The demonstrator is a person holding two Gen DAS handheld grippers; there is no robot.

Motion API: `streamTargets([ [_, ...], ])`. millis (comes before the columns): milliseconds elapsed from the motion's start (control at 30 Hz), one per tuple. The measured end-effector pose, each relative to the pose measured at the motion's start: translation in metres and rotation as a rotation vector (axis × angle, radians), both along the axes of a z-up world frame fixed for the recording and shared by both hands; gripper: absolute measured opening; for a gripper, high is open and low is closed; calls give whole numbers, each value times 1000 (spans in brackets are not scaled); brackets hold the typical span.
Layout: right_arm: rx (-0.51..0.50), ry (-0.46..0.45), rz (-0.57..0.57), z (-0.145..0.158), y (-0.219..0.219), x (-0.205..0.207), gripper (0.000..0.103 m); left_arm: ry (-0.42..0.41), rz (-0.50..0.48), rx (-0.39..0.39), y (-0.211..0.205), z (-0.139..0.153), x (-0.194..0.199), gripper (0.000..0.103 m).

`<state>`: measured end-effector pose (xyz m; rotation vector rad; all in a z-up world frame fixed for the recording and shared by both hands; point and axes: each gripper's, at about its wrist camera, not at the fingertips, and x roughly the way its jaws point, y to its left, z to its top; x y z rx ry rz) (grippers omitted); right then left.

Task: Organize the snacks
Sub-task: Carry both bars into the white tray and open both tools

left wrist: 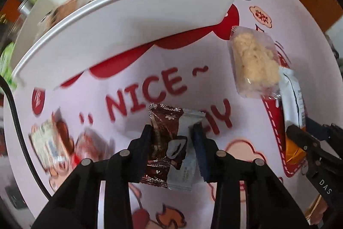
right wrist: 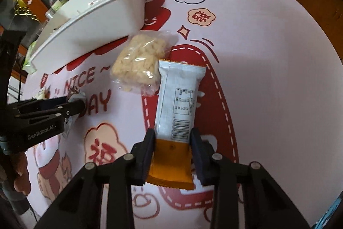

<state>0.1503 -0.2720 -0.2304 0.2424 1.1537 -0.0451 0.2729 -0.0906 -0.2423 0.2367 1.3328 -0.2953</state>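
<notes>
Two light, crinkly packets are in hand: in the left wrist view the left gripper (left wrist: 172,129) is clamped across the lower middle of a brown-and-silver foil snack packet (left wrist: 169,143) that sticks forward over the pink printed bench (left wrist: 133,70), below the white plastic bin (left wrist: 120,20) of snacks. In the right wrist view the right gripper (right wrist: 173,134) pinches a white-and-orange foil bar wrapper (right wrist: 178,104) at its orange end, beside a clear bag of pale puffed snack (right wrist: 139,61); both wrappers look slippery and crushable, best held across the flat body.
</notes>
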Motion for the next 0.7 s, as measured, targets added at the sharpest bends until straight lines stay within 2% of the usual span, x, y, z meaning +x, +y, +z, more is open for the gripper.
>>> streamTargets([
  [200, 47, -56, 56, 23, 5, -22, 33, 9, 87, -110, 25, 30, -46, 36],
  [433, 82, -109, 158, 57, 26, -30, 33, 28, 163, -154, 40, 56, -84, 36],
  [567, 100, -173, 230, 94, 43, -18, 33, -6, 173, -157, 52, 89, -74, 36],
  [700, 88, -257, 287, 137, 55, 3, 33, -106, 160, -118, 60, 128, -50, 36],
])
